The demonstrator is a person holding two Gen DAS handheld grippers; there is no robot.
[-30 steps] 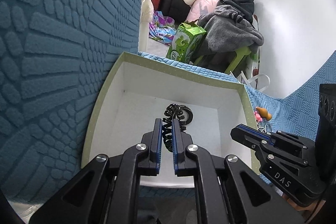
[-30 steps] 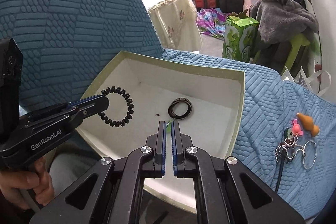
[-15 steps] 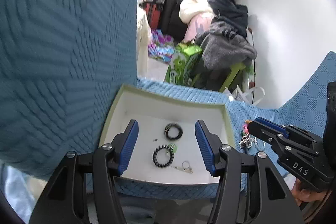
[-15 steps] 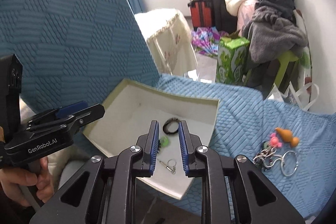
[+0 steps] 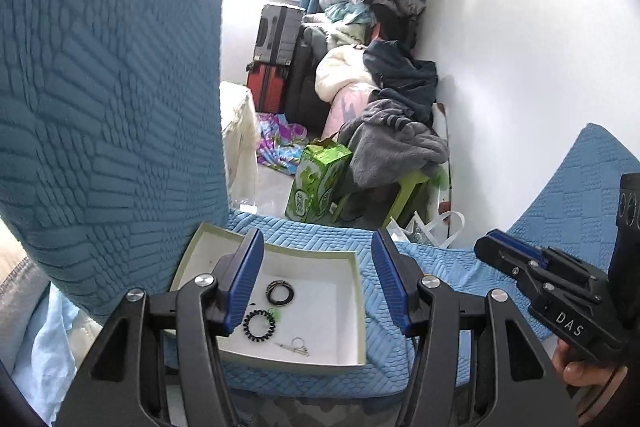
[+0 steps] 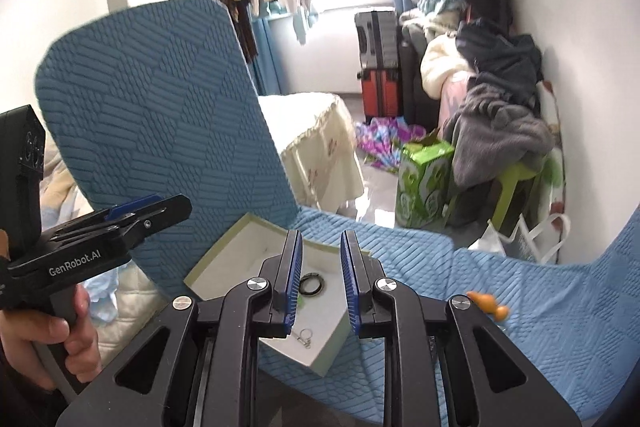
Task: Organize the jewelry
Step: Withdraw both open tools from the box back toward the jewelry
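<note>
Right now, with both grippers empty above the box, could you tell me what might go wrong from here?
The white box sits near the front edge of the soft blue cover; a nudge might tip it. The orange trinket is still outside, half hidden behind the right gripper, so it could be missed.

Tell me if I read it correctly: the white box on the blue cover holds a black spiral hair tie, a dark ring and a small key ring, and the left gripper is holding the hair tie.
Not quite. The left gripper holds nothing: its jaws stand open and empty above the white box. The left wrist view shows the black spiral hair tie lying on the box floor, with the dark ring and small key ring beside it, as you said.
</note>
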